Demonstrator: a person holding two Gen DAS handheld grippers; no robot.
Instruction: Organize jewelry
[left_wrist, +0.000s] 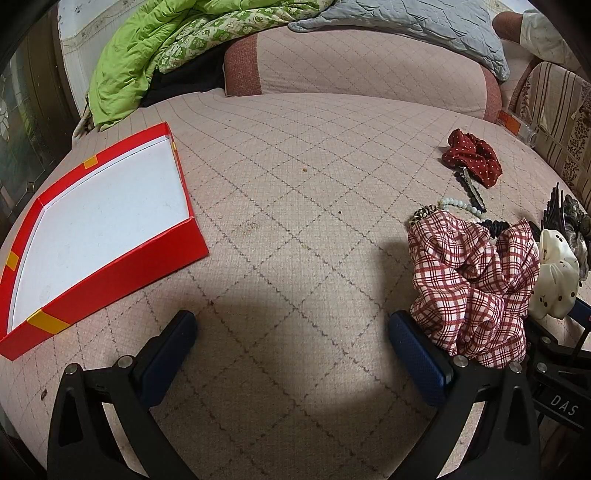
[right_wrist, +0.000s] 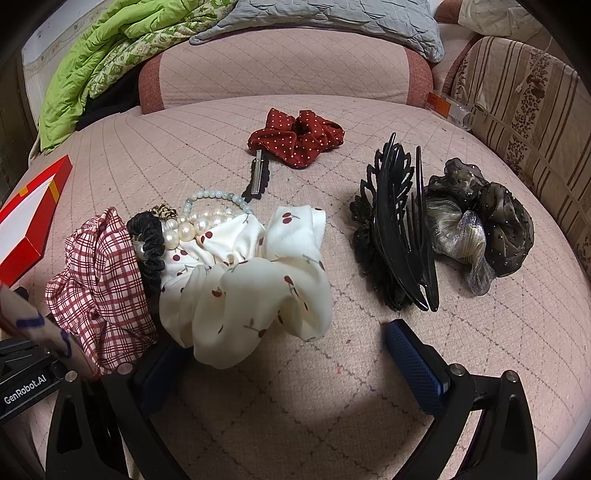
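Note:
A red box (left_wrist: 107, 221) with a white inside lies open at the left; its corner shows in the right wrist view (right_wrist: 33, 218). A red plaid scrunchie (left_wrist: 472, 280) (right_wrist: 99, 280) lies beside a white cherry scrunchie (right_wrist: 243, 280) (left_wrist: 554, 273). By them are a black scrunchie (right_wrist: 151, 243), pearl and green bead bracelets (right_wrist: 207, 218) and a hair clip (right_wrist: 256, 177). A red dotted scrunchie (right_wrist: 295, 136) (left_wrist: 472, 155) lies farther back. My left gripper (left_wrist: 291, 332) is open and empty, its right finger against the plaid scrunchie. My right gripper (right_wrist: 280, 350) is open, its left finger under the white scrunchie.
A black claw clip (right_wrist: 399, 229) and a dark sheer scrunchie (right_wrist: 480, 221) lie at the right. Everything rests on a pink quilted cushion (left_wrist: 295, 206). Green bedding (left_wrist: 147, 48) and a grey pillow (right_wrist: 332, 22) lie behind. A striped sofa arm (right_wrist: 528, 118) borders the right.

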